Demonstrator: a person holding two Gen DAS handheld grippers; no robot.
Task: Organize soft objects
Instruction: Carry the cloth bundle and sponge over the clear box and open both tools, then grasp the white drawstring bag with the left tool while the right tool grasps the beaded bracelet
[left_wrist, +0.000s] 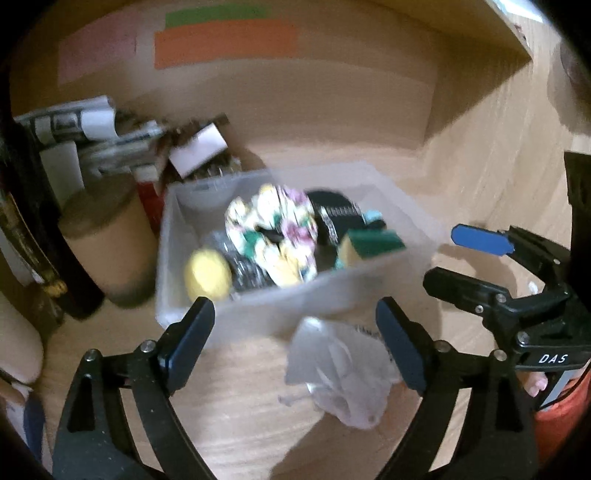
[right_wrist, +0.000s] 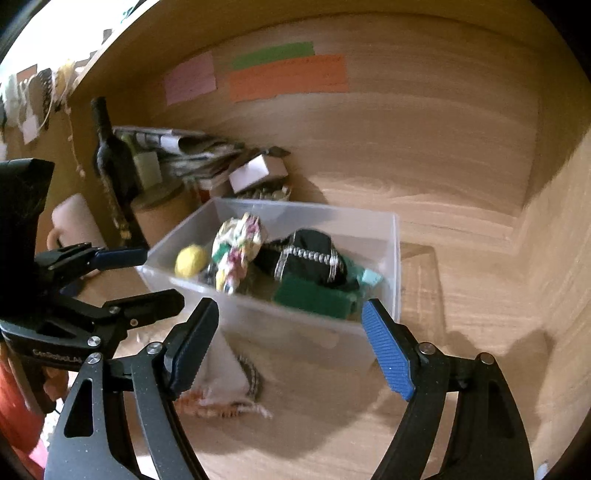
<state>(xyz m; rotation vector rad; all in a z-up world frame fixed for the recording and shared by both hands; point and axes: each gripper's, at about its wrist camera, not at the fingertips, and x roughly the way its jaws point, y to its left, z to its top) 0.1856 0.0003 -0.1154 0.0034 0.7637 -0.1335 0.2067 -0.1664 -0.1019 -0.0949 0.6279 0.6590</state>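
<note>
Most soft things already lay in the clear bin, and a crumpled whitish cloth sat on the table just in front of its near wall. Both my left gripper and right gripper hung wide open and empty. I judged the cloth came next, though blur hid its long axis.
</note>
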